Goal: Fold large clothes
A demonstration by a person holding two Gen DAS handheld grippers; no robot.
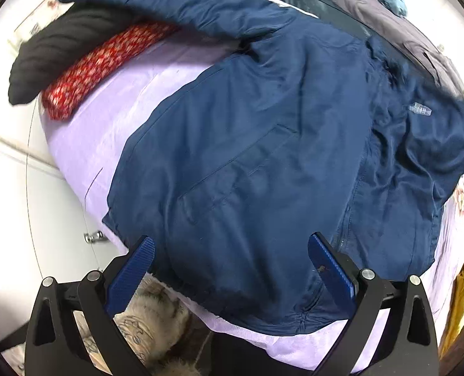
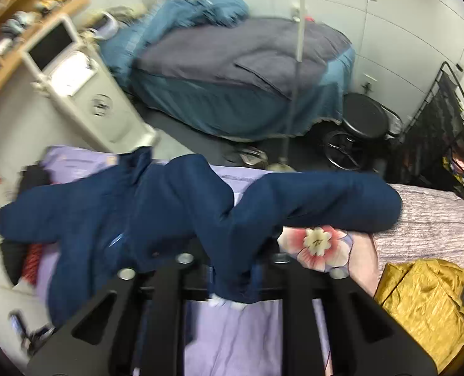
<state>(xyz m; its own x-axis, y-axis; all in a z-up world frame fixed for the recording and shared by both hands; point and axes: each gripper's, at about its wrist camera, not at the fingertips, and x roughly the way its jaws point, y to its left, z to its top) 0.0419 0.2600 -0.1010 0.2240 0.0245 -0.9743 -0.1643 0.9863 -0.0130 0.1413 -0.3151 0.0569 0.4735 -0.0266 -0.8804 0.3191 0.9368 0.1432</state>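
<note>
Jacket (image 1: 263, 144) spread on sheet (image 1: 113, 119); folded clothes (image 1: 85, 72) at its left, cushion (image 2: 318, 246) right

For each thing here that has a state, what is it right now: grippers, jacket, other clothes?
Left gripper: open, fingers apart over the jacket, holding nothing.
Right gripper: shut on the jacket fabric, fingertips hidden by it.
Navy jacket: unfolded, spread on the lavender sheet, sleeves out.
Red patterned garment: folded.
Black garment: folded, beside the red one.
Gold garment: crumpled.

A blue-draped treatment bed (image 2: 232, 72) is seen against pale tiled walls (image 2: 388, 25), flanked by a white floor lamp (image 2: 301, 31) and black stool (image 2: 363, 116).
</note>
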